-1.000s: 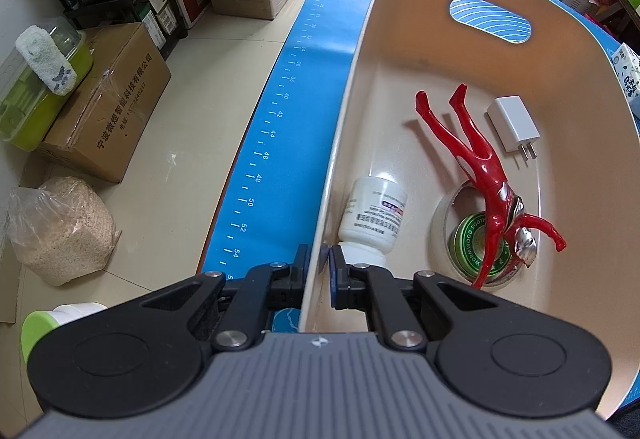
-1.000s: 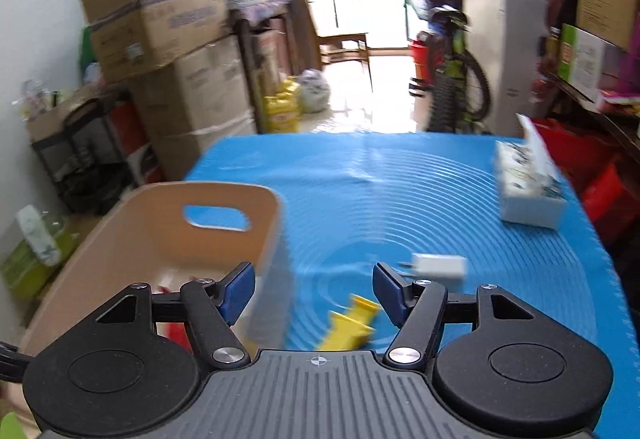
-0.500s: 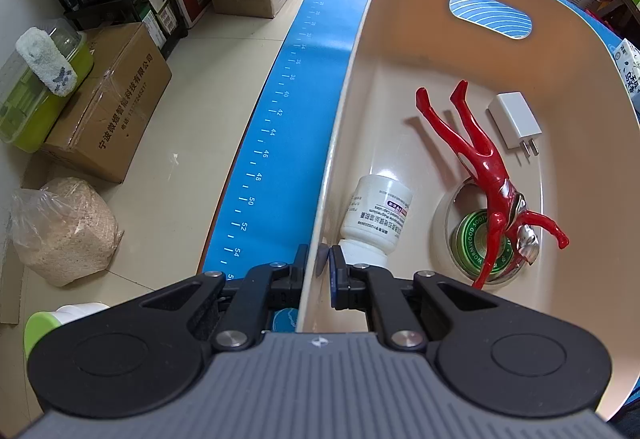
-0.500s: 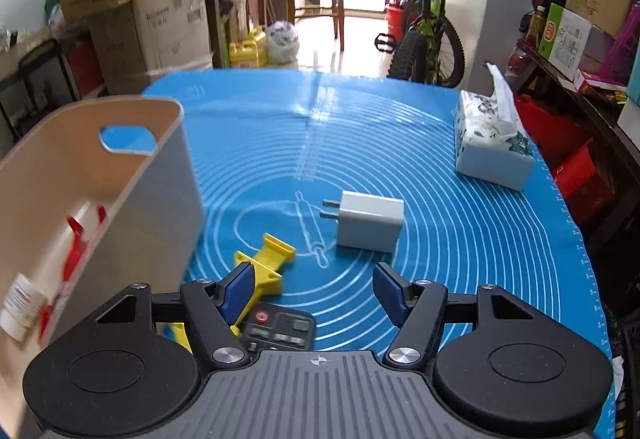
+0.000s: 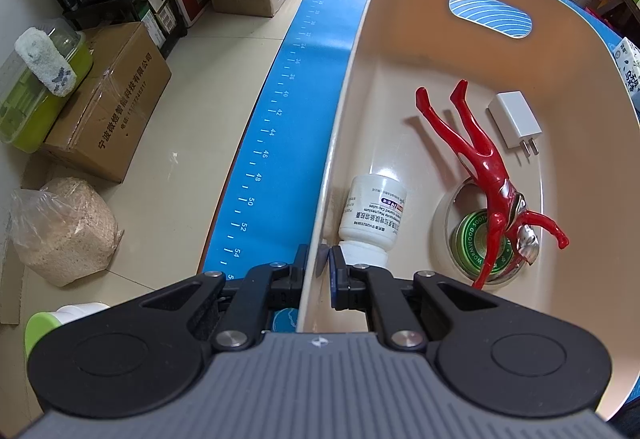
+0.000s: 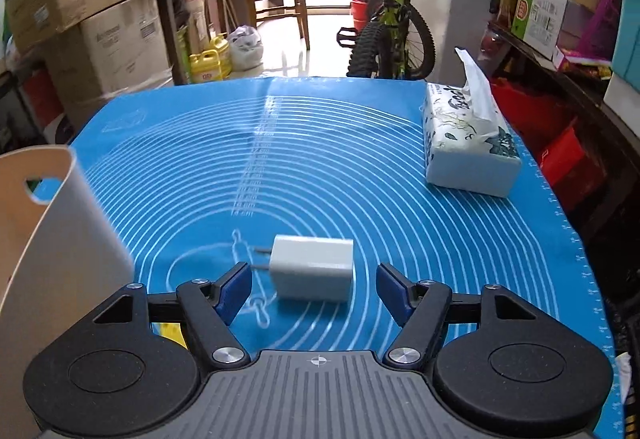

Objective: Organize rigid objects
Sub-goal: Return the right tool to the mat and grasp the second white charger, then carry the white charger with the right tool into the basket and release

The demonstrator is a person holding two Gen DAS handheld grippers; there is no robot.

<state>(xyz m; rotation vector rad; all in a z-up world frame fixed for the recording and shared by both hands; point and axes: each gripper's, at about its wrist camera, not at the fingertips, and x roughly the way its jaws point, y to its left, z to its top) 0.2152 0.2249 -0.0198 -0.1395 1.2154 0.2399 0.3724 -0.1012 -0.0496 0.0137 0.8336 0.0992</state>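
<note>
So here's where we're at: our left gripper (image 5: 322,265) is pinched onto the near wall of the beige bin (image 5: 360,51), one finger outside and one inside, basically steadying it. Inside the bin we've got a white pill bottle (image 5: 372,217) at lower centre, a red figurine (image 5: 480,167) sprawled over a green tin (image 5: 478,243), and a small white charger (image 5: 514,119) toward the upper right. The one that matters now is the other white charger (image 6: 312,267) on the blue mat (image 6: 320,159), sitting low and centre in the right wrist view, dead ahead of our right gripper (image 6: 314,289), whose fingers are spread wide with nothing between them yet. Its long axis runs left-right across the frame, prongs pointing left, so the fingers (image 6: 234,289) would close along its length. Right hand's clearly the nearer one. The tissue box (image 6: 468,151) sits well off at upper right, out of the way.
</note>
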